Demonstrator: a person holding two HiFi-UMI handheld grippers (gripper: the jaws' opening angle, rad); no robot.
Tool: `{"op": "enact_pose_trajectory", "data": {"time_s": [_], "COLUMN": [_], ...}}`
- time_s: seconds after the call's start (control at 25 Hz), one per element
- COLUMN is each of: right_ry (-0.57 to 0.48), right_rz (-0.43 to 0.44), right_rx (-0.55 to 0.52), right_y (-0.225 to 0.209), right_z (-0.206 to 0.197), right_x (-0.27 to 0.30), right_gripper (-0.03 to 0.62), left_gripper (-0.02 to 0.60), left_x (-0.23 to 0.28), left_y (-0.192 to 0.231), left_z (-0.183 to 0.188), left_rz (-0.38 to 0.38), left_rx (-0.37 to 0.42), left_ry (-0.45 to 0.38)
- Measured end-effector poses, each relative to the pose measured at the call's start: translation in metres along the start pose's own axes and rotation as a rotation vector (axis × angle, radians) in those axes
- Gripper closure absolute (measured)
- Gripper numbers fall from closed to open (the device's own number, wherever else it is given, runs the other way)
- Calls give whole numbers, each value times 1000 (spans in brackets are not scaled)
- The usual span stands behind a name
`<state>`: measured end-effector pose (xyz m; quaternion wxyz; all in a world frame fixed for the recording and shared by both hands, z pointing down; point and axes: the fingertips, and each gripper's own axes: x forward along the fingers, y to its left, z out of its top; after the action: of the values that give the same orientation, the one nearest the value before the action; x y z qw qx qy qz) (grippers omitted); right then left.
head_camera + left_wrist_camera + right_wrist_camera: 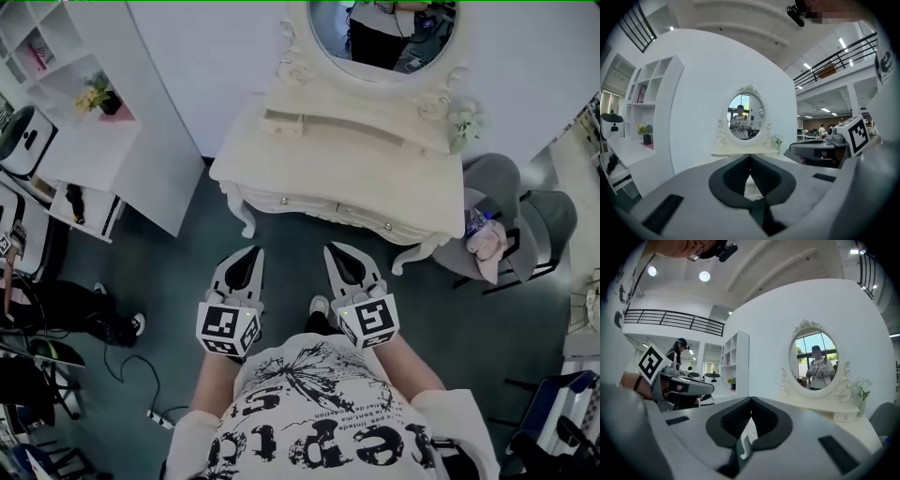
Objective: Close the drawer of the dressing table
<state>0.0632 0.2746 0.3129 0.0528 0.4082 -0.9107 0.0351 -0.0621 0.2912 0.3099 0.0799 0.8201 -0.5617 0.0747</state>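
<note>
The drawer [302,203] of the dressing table [356,155] is seen at twelve o'clock, apart from the left gripper [254,251] and right gripper [331,248]. Both are clenched on nothing.

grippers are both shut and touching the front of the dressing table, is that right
Not quite. The left gripper and the right gripper are both shut, but neither touches the dressing table. The head view shows a strip of bare floor between their tips and the table's front.
</note>
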Motion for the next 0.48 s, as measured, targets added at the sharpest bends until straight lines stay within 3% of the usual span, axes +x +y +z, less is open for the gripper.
{"op": "enact_pose_trajectory", "data": {"time_s": [0.24,0.48], "right_ry": [39,48], "right_rz": [8,-9], "right_rx": [4,-5], "right_y": [-83,-142], "right_z": [0,0], "right_x": [69,114], "right_gripper": [577,577], "left_gripper": [563,563], "left_x": [109,182], "left_y": [27,38], "left_z": [22,19], "left_rz": [19,-18], "left_rx": [-21,-15], "left_ry": [3,33]}}
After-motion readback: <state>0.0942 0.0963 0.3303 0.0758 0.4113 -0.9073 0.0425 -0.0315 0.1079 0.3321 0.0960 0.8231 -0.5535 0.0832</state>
